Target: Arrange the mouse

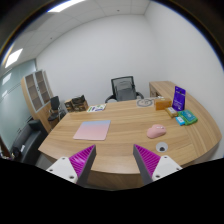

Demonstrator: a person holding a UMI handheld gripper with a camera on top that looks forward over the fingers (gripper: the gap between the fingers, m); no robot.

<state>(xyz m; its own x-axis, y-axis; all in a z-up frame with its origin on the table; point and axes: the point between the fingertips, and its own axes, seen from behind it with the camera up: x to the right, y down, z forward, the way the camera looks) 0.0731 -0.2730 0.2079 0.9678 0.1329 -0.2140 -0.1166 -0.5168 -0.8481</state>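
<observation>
I am looking out along the tongs (115, 160) from well above and back of a large curved wooden desk (120, 128) in a small white-walled office. The tongs stand wide apart and hold nothing; their two purple pads (78, 160) face each other with bare desk showing in the gap. I judge they are held high and open like this because the approach has not begun.

The mouse (156, 131), a small pink one, lies on the desk beyond the tongs and off towards the right finger, well apart from it. A pink mouse mat (92, 129) lies flat on the desk to its left, beyond the left finger, with open wood between the two. Since the task is to arrange the mouse, I take the mat to be where it belongs, though nothing here confirms that.

Close by the right fingertip sits a small round white object (162, 148); I cannot tell what it is. At the far right of the desk stand a purple upright sign (179, 98) and a teal box (186, 119). A black office chair (123, 89) waits behind the desk.

My next move, as I judge it, is to bring the tongs down and rightwards over the mouse.
</observation>
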